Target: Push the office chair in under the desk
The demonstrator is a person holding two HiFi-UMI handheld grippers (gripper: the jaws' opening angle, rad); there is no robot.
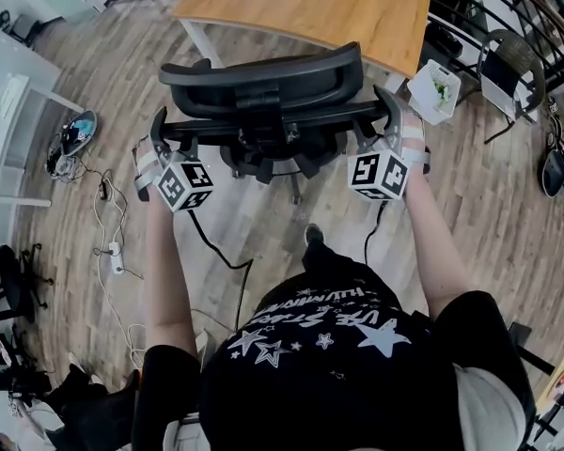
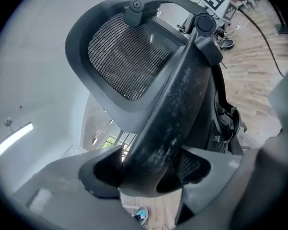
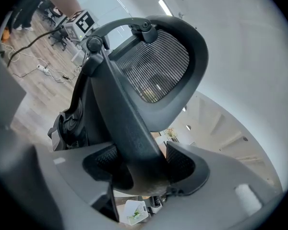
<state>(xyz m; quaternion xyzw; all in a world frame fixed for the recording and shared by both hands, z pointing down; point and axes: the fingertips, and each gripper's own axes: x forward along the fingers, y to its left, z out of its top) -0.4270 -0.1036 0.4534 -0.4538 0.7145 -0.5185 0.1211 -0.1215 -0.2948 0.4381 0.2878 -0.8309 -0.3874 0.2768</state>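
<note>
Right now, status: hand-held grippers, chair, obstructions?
Left hand-held gripper, right hand-held gripper: both shut on office chair back frame. Chair at desk edge, backrest outside. White basket beside desk corner, right of chair.

Head view looks steeply down; both gripper views sit close, facing up, all sharing the office chair (image 1: 263, 81)

Office space, wooden desk (image 1: 329, 7) standing on plank floor (image 1: 470, 214), office chair (image 1: 263, 87) sitting before the desk, cables (image 1: 108, 242) lying left of it.
</note>
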